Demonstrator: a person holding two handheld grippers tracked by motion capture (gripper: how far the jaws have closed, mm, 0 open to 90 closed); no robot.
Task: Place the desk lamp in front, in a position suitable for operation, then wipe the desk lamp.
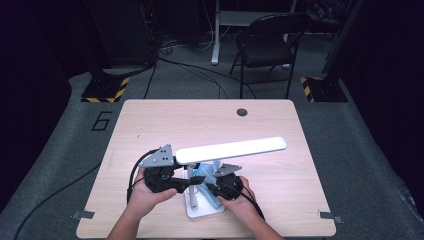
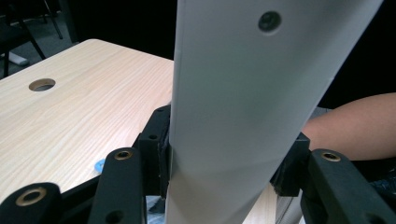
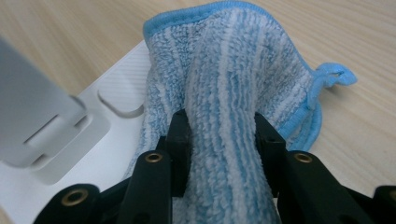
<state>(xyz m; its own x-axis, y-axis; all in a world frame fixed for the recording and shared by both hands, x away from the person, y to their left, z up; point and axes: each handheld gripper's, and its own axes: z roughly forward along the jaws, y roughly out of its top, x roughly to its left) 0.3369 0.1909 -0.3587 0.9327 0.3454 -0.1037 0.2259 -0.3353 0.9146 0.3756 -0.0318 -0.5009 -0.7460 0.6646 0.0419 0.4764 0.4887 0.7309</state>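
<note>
Right tool (image 3: 223, 140) clamps one blue-and-white striped microfibre cloth (image 3: 233, 79) lying over the white lamp base (image 3: 116, 93). Left tool (image 2: 229, 158) clamps the one flat white lamp head (image 2: 252, 93). One light wooden bench (image 1: 150, 120). Floor numeral "6" (image 1: 102, 120).

The cloth (image 3: 224, 93) was striped pale blue and white, edged in brighter blue — a fuzzy weave. The lamp (image 1: 232, 149) and its base (image 3: 116, 93) were white, the table (image 1: 150, 125) light wood grain, and the jaws black.
</note>
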